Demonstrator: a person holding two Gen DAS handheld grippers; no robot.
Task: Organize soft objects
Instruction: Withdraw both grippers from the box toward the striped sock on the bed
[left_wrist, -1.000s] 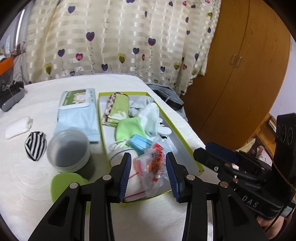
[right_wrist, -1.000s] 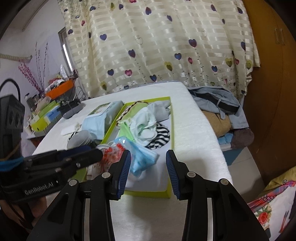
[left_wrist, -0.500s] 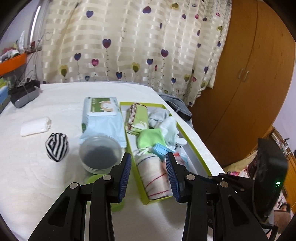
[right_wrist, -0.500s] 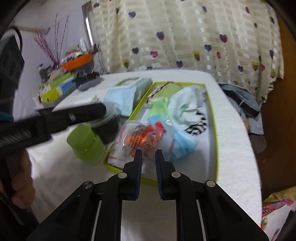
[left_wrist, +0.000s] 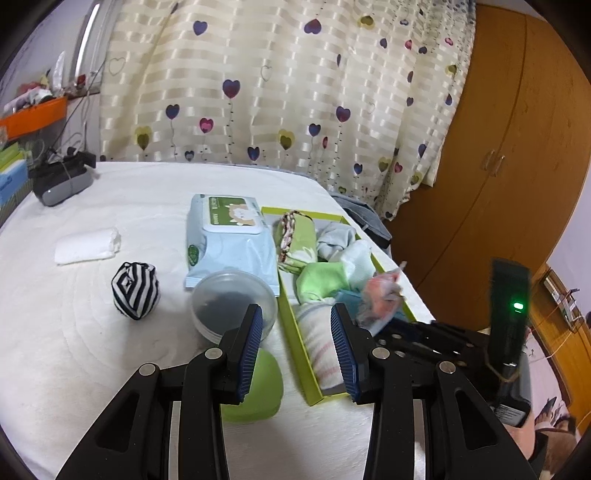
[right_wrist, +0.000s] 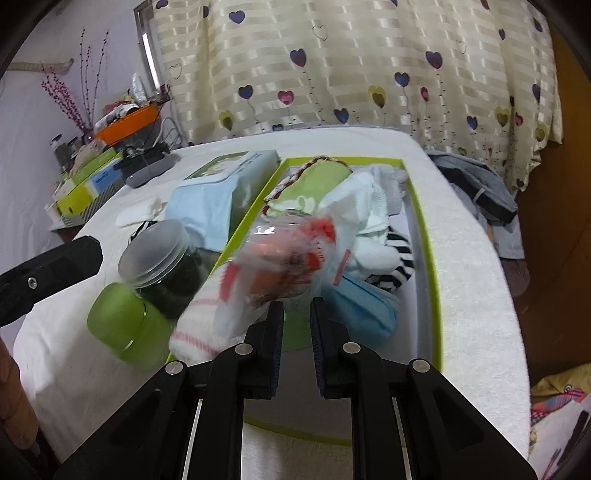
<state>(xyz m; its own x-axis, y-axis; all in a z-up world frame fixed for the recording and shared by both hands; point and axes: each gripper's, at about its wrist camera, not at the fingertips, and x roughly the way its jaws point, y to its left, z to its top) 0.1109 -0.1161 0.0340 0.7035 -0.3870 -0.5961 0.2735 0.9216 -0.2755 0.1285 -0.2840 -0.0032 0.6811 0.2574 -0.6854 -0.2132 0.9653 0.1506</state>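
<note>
A lime green tray (right_wrist: 430, 258) (left_wrist: 291, 332) on the white bed holds folded cloths, socks and a blue pouch (right_wrist: 369, 306). My right gripper (right_wrist: 296, 317) is shut on a clear plastic bag with red print (right_wrist: 291, 254) and holds it above the tray's near end; the bag also shows in the left wrist view (left_wrist: 380, 295). My left gripper (left_wrist: 296, 332) is open and empty, above the tray's left rim. A striped sock ball (left_wrist: 135, 290) and a white rolled cloth (left_wrist: 88, 245) lie on the bed to the left.
A wet wipes pack (left_wrist: 229, 236) lies left of the tray. A clear-lidded jar (left_wrist: 232, 302) and a green jar (right_wrist: 122, 328) stand at the tray's near left. A grey device (left_wrist: 61, 179) is far left. Wardrobe (left_wrist: 498, 166) and bed edge are on the right.
My right gripper closed on the plastic bag and has lifted it off the tray. My left gripper drew back and swung left, still open.
</note>
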